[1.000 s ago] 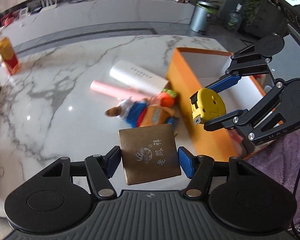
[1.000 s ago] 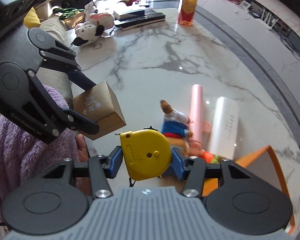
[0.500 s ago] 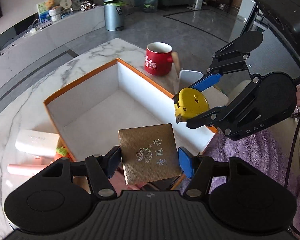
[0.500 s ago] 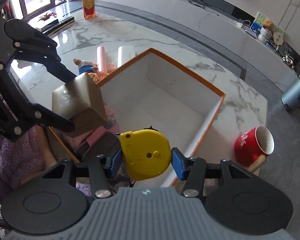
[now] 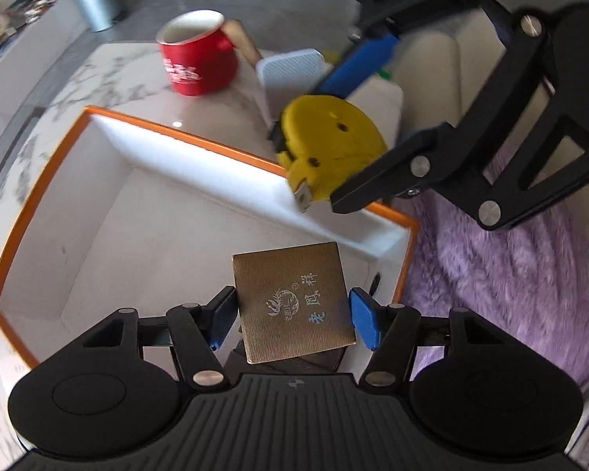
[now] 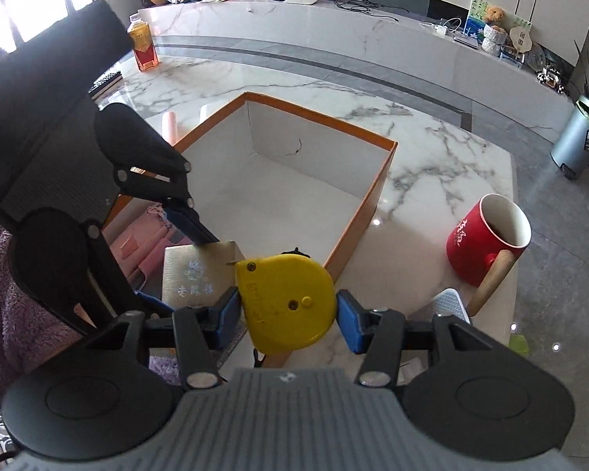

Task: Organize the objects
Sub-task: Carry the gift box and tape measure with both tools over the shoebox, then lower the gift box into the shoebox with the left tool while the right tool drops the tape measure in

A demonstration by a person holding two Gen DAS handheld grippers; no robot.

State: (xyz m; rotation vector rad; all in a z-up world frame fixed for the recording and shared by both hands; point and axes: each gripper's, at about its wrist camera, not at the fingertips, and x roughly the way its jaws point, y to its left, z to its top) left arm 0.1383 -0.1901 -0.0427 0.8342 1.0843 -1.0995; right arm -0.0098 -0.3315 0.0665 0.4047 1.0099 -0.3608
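Landmark: the orange-rimmed box (image 6: 377, 192), open, white inside, one only, standing on the marble table (image 6: 443, 157).

Left of the box: one pink roll (image 6: 169, 123) with one white carton just beside it, both partly hidden behind the left rig. One juice bottle (image 6: 143, 45) stands well beyond the box's left corner.

Left hand-held gripper (image 5: 292, 312): clamped on one gold box (image 5: 294, 298), pads on its two opposite side faces, held over the box's near right corner. Judged stiff card, light, with a smooth foil-like top; the side grip suits it, and a hard squeeze could dent the walls.

Right hand-held gripper (image 6: 288, 308): clamped on one yellow tape measure (image 6: 286, 302), pads on its narrow edges, held above the box's near rim, just beside the gold box. Judged a hard plastic shell, dense for its size, rounded, so it could pivot between the pads; its flat sides would offer a surer hold.

Right of the box: one red mug (image 6: 487, 239) with a wooden handle, on the table. One small white ribbed item (image 6: 451, 304) lies near it; identity unclear.

Box holds nothing yet.
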